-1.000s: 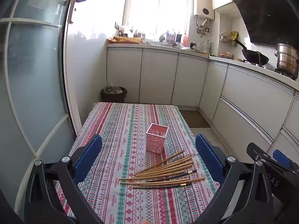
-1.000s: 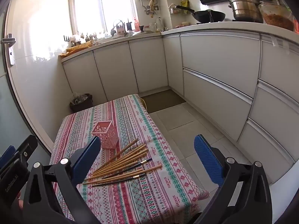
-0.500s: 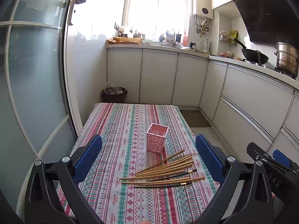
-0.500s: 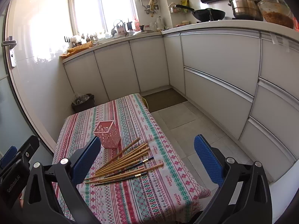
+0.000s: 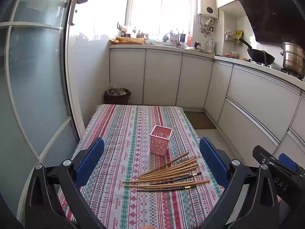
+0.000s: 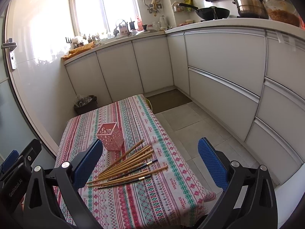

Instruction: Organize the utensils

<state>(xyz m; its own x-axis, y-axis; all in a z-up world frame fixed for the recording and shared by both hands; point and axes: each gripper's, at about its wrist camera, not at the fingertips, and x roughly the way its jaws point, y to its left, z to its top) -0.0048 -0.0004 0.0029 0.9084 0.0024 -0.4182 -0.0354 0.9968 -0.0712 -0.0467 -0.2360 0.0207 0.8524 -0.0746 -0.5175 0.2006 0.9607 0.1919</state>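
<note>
Several wooden chopsticks [image 5: 169, 173] and two dark ones lie fanned out on a patterned tablecloth [image 5: 122, 133]. A pink perforated square holder [image 5: 160, 143] stands upright just behind them. My left gripper [image 5: 152, 164] is open and empty, held above the table's near end. My right gripper [image 6: 148, 164] is open and empty, above the table's right side. In the right wrist view the chopsticks [image 6: 125, 168] lie between the pads, with the holder [image 6: 110, 136] behind the left pad.
White kitchen cabinets [image 5: 162, 78] run along the back and right. A dark bin [image 5: 117, 95] stands on the floor behind the table. A glass door [image 5: 36, 80] is at left. A wok [image 5: 261, 57] and steel pot [image 5: 292, 61] sit on the counter.
Both grippers have risen and drawn back slightly; the table and chopsticks sit a little lower in the views. Nothing on the table has moved.
</note>
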